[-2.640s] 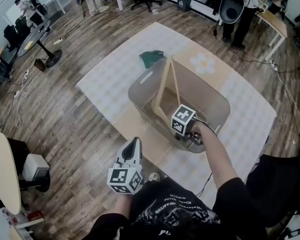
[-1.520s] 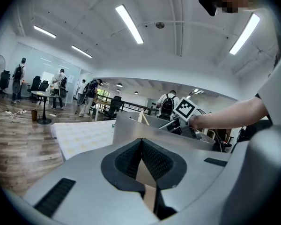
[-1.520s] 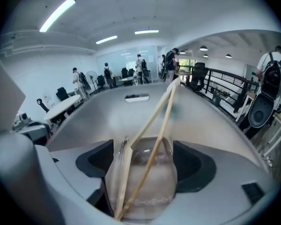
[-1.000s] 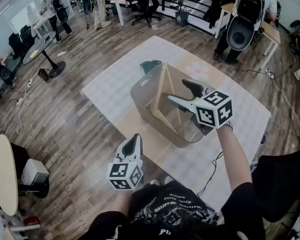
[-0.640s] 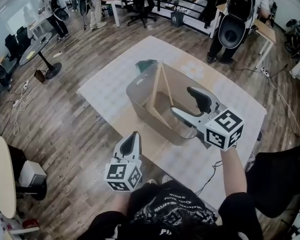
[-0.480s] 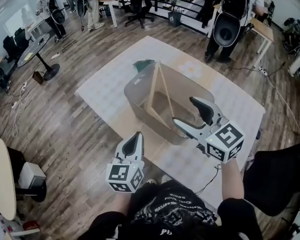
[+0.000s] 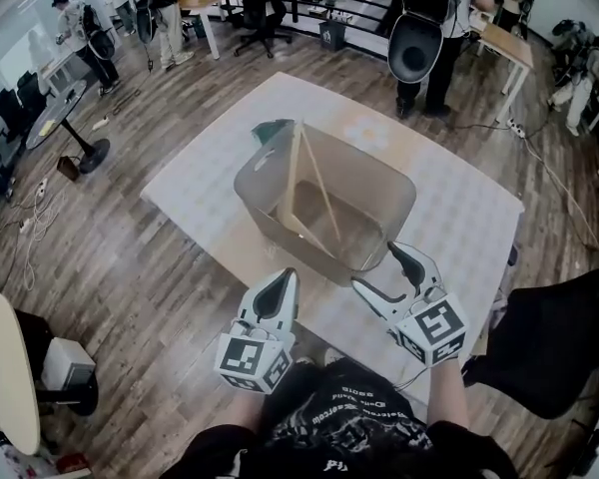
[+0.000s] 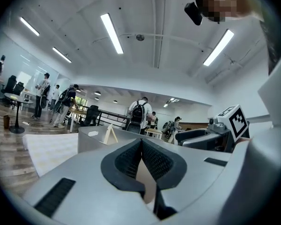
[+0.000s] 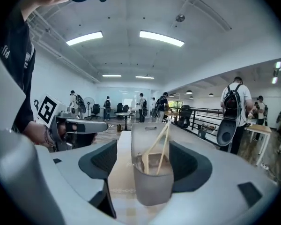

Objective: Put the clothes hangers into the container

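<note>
A translucent grey container (image 7: 384, 190) stands on a pale mat, with wooden clothes hangers (image 7: 298, 186) leaning upright inside it. My right gripper (image 7: 376, 267) hovers just in front of the container's near corner, jaws wide open and empty. My left gripper (image 7: 283, 285) is held beside it, nearer me, jaws shut on nothing. In the right gripper view the container (image 9: 152, 184) and hangers (image 9: 158, 148) lie straight ahead between the open jaws of my right gripper (image 9: 152, 165). In the left gripper view my left gripper (image 8: 141, 145) has its pads together, and the container (image 8: 91, 138) shows beyond them.
The checked mat (image 7: 459, 218) lies on a wood floor. A dark green item (image 7: 270, 131) sits behind the container's far left corner. Several people stand near desks at the back (image 7: 419, 28). A round table (image 7: 5, 362) is at the left edge.
My right gripper has come up out of the container and drawn back toward me, open and empty. The hangers stay leaning in the container. The left gripper has barely moved.
</note>
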Demonstrator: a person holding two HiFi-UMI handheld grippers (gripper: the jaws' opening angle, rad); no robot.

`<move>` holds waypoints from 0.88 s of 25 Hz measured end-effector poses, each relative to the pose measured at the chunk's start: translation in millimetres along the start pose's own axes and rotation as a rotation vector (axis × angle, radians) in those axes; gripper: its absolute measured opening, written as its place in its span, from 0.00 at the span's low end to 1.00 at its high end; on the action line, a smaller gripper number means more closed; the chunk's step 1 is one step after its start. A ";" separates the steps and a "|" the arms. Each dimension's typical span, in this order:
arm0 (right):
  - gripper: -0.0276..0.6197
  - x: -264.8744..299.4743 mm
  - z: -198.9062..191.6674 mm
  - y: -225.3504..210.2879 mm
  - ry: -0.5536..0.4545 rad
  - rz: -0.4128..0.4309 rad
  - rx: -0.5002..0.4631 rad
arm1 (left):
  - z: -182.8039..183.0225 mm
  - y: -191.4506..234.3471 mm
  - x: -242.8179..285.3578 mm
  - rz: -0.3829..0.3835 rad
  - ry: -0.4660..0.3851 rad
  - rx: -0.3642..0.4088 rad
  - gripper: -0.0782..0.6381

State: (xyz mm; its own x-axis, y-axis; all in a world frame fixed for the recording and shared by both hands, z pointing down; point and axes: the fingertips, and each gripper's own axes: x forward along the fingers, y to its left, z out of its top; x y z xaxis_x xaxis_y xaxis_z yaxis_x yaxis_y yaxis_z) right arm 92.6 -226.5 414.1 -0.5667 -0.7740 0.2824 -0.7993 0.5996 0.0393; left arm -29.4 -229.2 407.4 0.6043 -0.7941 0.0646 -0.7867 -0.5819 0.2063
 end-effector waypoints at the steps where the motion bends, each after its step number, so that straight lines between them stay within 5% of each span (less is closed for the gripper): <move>1: 0.59 -3.3 -7.4 0.5 0.001 0.000 0.024 | -2.5 -2.7 -0.1 -0.003 0.000 -0.005 0.14; 9: 0.59 -24.2 -67.9 -5.6 0.031 -0.094 0.190 | -31.6 -11.4 1.0 -0.002 0.044 0.020 0.14; 17: 0.59 -20.7 -68.4 -9.5 0.016 -0.098 0.215 | -33.6 -13.0 -0.2 -0.011 0.035 0.013 0.14; 22: 0.39 -18.3 -63.9 -12.6 -0.013 -0.137 0.237 | -34.6 -15.9 -2.0 -0.011 0.040 0.014 0.14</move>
State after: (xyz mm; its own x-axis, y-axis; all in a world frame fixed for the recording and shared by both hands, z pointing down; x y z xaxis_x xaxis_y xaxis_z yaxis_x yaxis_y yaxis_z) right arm 125.8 -206.9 469.7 -0.4515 -0.8480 0.2776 -0.8922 0.4259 -0.1500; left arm -13.7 -212.2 437.7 0.6173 -0.7801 0.1015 -0.7815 -0.5932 0.1936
